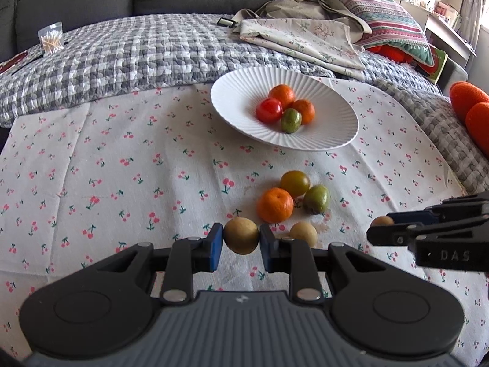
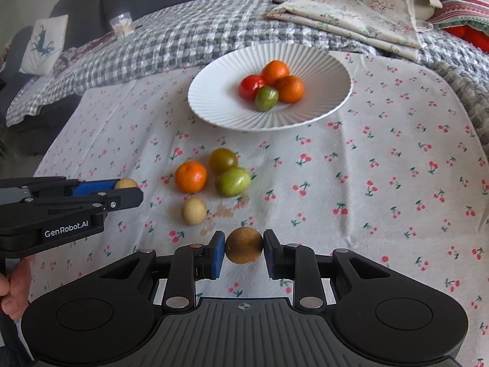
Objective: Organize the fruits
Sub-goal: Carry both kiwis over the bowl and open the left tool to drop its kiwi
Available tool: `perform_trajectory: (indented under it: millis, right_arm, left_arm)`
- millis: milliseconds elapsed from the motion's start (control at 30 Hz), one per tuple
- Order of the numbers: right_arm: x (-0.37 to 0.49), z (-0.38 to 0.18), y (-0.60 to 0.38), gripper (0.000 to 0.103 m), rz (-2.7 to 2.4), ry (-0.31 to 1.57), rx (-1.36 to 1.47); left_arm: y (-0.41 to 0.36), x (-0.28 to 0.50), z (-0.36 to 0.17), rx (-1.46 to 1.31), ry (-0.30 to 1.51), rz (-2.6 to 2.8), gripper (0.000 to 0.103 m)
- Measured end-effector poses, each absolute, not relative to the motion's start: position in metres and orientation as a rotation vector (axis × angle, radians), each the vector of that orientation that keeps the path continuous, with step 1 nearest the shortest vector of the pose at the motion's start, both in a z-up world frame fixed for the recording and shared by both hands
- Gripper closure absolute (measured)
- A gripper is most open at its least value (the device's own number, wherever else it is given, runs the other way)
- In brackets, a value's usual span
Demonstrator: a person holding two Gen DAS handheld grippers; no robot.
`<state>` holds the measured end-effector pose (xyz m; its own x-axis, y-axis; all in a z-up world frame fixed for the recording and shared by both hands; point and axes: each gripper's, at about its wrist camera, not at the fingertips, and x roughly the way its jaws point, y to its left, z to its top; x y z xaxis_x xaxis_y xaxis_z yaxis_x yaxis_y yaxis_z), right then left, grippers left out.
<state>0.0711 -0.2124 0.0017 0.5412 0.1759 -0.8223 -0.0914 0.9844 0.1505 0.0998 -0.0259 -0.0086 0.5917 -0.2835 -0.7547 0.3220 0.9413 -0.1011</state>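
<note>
Your left gripper is closed on a small tan fruit, pads bearing on its two sides at the widest part. Your right gripper is likewise closed on a darker brown fruit, held the same way. Both fruits appear lifted just clear of the cloth, near you and short of the white ribbed plate.

Handling, as judged: these are small, light, round and smooth-skinned. Expect them to roll or squirt out if the pads sit off centre; keep the grip across the middle and moderate, since the skin looks thin enough to bruise.

Still loose on the cloth, between you and the plate: a mandarin, a dark green-brown tomato, a green fruit and a pale tan fruit. The first three are touching or nearly so; the pale one lies just beside them, nearer you. The plate already holds four fruits clustered at its centre.

Surface: a cherry-print cloth, creased, over soft quilted bedding. It will give under pressure, and the plate sits tilted on it. A brownish stain marks the cloth near the loose fruit. Folded fabric and cushions lie far right; a sofa back stands beyond.
</note>
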Motion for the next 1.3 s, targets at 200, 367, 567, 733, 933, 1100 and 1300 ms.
perform_trajectory:
  millis: [200,367,567,733,933,1100,1300]
  right_arm:
    - [0.075,0.014,-0.223,0.077,0.138,0.945,0.127]
    - [0.079,0.021,-0.232,0.077,0.115,0.914,0.149]
    - [0.084,0.029,-0.241,0.077,0.094,0.875,0.172]
    - [0.092,0.033,-0.246,0.077,0.073,0.847,0.188]
    - [0.106,0.037,-0.254,0.077,0.046,0.820,0.200]
    - [0.119,0.039,-0.259,0.077,0.031,0.794,0.209]
    - [0.134,0.036,-0.263,0.077,0.019,0.788,0.214]
  left_arm:
    - [-0.029,0.103,-0.005,0.076,0.842,-0.347,0.079]
    - [-0.032,0.107,-0.002,0.085,0.825,-0.351,0.079]
    - [-0.037,0.118,0.004,0.085,0.782,-0.367,0.079]
    - [-0.045,0.127,0.006,0.089,0.755,-0.384,0.079]
    - [-0.061,0.142,0.007,0.113,0.728,-0.392,0.079]
    - [-0.078,0.153,0.008,0.138,0.705,-0.397,0.079]
    - [-0.096,0.171,0.002,0.140,0.707,-0.396,0.079]
